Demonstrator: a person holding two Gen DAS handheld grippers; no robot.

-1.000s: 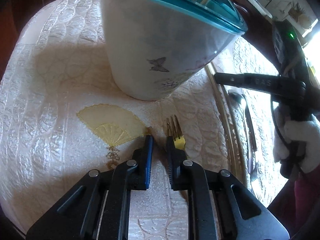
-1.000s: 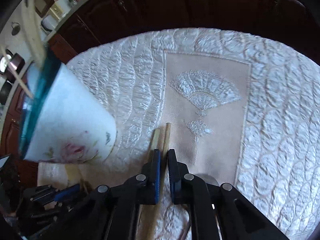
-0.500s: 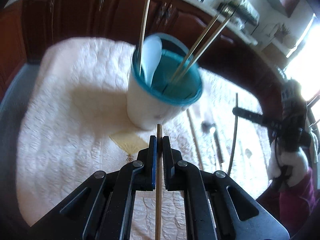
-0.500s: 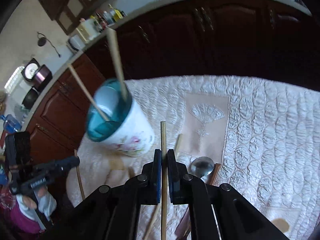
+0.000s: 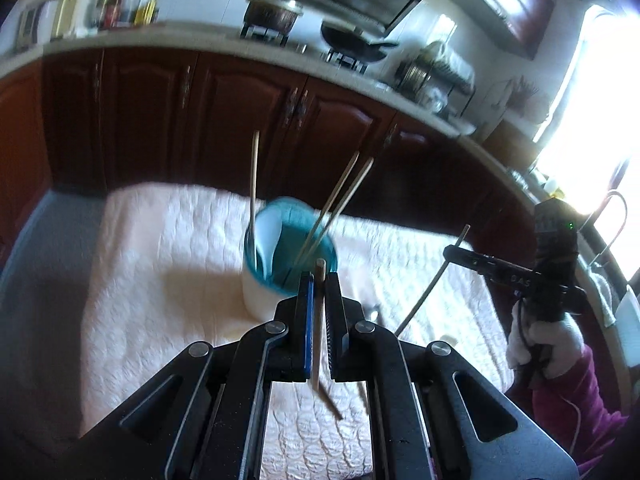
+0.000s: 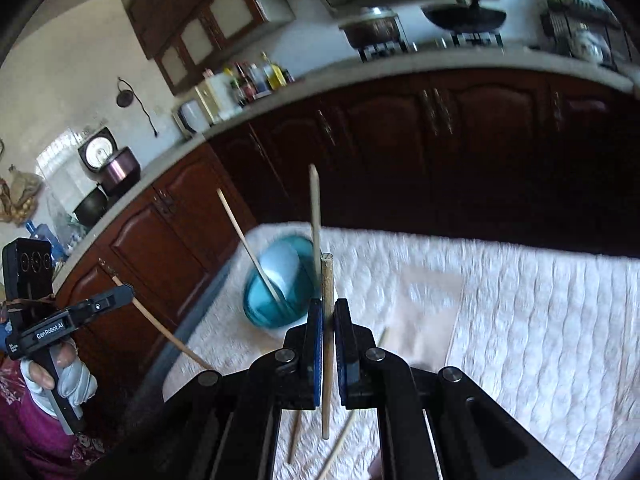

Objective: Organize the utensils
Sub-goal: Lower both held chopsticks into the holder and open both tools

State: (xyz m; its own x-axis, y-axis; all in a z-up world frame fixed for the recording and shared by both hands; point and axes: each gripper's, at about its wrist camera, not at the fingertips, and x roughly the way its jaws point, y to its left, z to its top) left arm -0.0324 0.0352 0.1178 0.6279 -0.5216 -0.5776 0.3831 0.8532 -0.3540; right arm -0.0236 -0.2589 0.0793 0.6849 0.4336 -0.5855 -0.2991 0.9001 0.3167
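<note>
Left tongs [image 5: 319, 280] clamped on a round wooden chopstick [image 5: 318, 320]; right tongs [image 6: 328, 308] likewise grip another stick [image 6: 327, 320]. Both sticks are raised above the quilted white cloth [image 5: 160, 280], near the teal-rimmed cup [image 5: 290, 256] holding thin sticks.

Kitchen interior. Dark wooden cabinets [image 5: 224, 108] are set under a pale counter [image 6: 440, 62], on which bottles [image 6: 256, 78] are stood and 2 pans [image 5: 352, 42] are carried on a stove. A window [image 5: 600, 120] is overexposed with daylight. A white quilted cloth [image 6: 540, 320] is spread over the table.
</note>
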